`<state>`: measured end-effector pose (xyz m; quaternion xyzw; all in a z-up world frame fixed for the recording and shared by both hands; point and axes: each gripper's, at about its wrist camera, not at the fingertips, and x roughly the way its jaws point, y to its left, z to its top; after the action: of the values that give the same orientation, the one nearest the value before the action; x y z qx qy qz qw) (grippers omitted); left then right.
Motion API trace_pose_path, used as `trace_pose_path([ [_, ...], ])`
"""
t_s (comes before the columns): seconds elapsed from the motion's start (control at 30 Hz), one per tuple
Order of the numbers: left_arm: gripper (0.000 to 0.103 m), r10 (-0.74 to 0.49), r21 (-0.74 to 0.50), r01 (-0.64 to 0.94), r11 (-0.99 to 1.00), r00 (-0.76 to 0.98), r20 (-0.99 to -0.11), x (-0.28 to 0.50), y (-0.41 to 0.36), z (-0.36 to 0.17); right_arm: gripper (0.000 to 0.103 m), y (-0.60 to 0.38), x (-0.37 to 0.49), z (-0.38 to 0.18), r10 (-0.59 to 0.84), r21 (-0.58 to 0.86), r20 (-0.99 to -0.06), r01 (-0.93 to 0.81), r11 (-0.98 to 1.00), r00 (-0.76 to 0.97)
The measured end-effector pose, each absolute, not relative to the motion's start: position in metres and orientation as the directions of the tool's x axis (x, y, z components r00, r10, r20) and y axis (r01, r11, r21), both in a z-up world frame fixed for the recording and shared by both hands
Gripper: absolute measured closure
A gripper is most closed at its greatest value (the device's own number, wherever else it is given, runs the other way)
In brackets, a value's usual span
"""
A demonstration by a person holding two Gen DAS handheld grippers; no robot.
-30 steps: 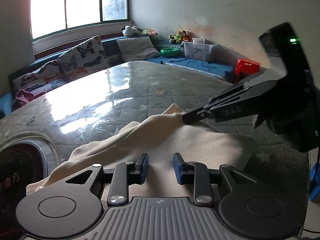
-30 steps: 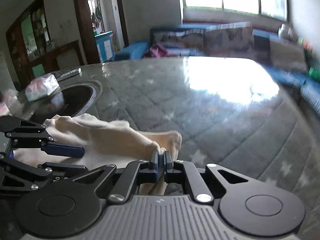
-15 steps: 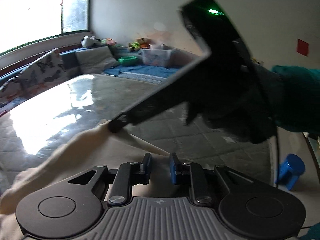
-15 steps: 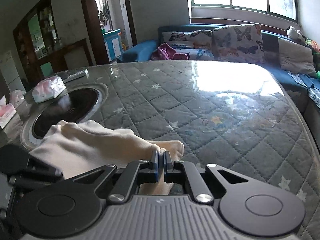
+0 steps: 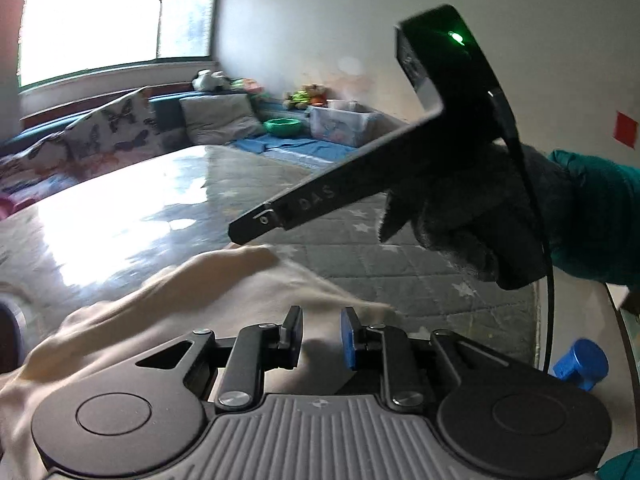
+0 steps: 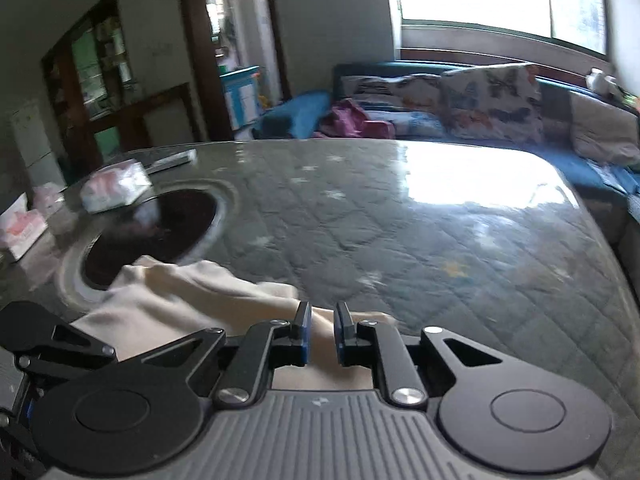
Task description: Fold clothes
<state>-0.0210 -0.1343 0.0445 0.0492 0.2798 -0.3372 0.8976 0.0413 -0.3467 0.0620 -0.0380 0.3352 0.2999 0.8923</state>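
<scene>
Cream garment [image 5: 168,320] on quilted table [image 6: 400,240], green bowl [image 5: 282,126] contents unseen

One cream garment [image 5: 168,320], two tools, three tissue packs.

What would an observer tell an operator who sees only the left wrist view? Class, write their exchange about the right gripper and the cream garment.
Operator: Is the right gripper clamping the cream garment?
Observer: No. Its jaws have just been opening; the garment shows in the gap, unpinched.
Operator: Where does the garment's far end reach?
Observer: It overlaps the rim of the dark round inset in the table.
</scene>
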Motion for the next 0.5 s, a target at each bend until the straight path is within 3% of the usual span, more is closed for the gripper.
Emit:
trace_pose_path([
  [0.33,0.079,-0.403,-0.118,0.412,0.903,0.721,-0.564,-0.025,-0.07,0.051,0.092,-0.31,0.062,0.033,0.518,0.149,-0.653,-0.577,0.803,0.553],
  [0.5,0.079,-0.323,-0.152,0.291,0.945,0.746,-0.583,-0.012,-0.037,0.047,0.088,-0.311,0.051,0.043,0.524,0.132,-0.639,-0.59,0.796,0.564],
])
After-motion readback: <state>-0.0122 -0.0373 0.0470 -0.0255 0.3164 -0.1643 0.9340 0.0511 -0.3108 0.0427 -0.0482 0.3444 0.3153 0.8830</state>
